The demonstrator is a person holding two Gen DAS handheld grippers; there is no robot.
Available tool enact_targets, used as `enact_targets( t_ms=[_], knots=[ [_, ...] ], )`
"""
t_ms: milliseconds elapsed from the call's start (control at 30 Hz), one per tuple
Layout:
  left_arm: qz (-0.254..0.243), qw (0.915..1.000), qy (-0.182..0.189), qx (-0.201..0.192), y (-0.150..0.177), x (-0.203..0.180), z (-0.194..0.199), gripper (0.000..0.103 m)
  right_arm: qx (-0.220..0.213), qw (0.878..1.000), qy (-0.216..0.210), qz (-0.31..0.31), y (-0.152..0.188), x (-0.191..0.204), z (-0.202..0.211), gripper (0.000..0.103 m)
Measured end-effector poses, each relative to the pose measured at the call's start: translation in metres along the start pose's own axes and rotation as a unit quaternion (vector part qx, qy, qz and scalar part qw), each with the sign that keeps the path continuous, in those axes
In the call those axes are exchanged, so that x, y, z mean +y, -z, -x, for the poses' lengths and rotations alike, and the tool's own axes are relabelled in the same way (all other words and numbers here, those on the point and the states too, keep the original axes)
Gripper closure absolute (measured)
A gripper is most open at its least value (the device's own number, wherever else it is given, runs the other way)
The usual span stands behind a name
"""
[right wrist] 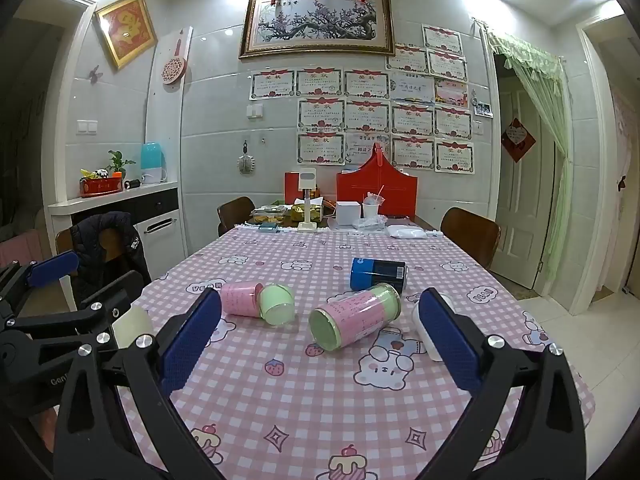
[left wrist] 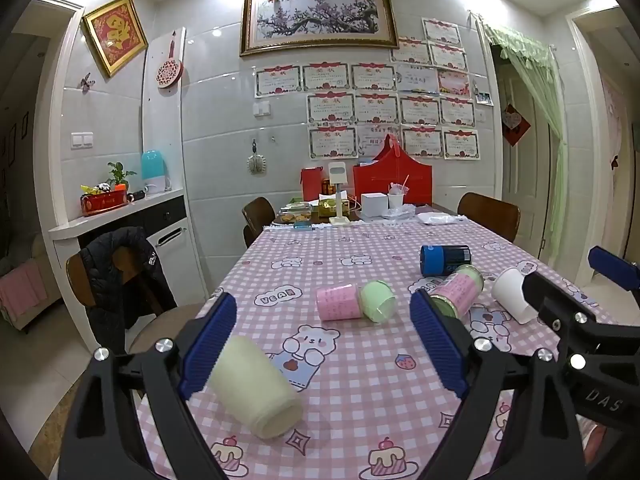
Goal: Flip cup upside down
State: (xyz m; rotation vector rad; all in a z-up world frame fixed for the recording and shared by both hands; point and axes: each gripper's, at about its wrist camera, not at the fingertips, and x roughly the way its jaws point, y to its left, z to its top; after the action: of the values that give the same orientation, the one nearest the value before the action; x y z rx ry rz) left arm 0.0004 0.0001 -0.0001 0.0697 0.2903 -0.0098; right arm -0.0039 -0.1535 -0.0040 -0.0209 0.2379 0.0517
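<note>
Pink checkered tablecloth (left wrist: 352,396): cream cup (left wrist: 256,388) lies on its side just beside the left gripper (left wrist: 320,360), mouth toward camera; both grippers gape wide, right gripper (right wrist: 320,344) empty.

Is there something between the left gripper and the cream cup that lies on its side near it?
Nothing visible. The cream cup lies on the checked tablecloth close beside the left finger of the open left gripper; the other cups lie farther back.
</note>
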Motion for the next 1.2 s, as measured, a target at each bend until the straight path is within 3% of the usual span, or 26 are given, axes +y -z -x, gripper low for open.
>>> enact_targets(
  t_ms=[1200],
  knots=[
    [0.000, 1.0000, 0.006, -0.006, 0.0028, -0.0050, 0.0017, 0.016, -0.002, 1.000, 0.001, -0.005, 0.0027, -0.0055, 0.0021, 0.008]
  ],
)
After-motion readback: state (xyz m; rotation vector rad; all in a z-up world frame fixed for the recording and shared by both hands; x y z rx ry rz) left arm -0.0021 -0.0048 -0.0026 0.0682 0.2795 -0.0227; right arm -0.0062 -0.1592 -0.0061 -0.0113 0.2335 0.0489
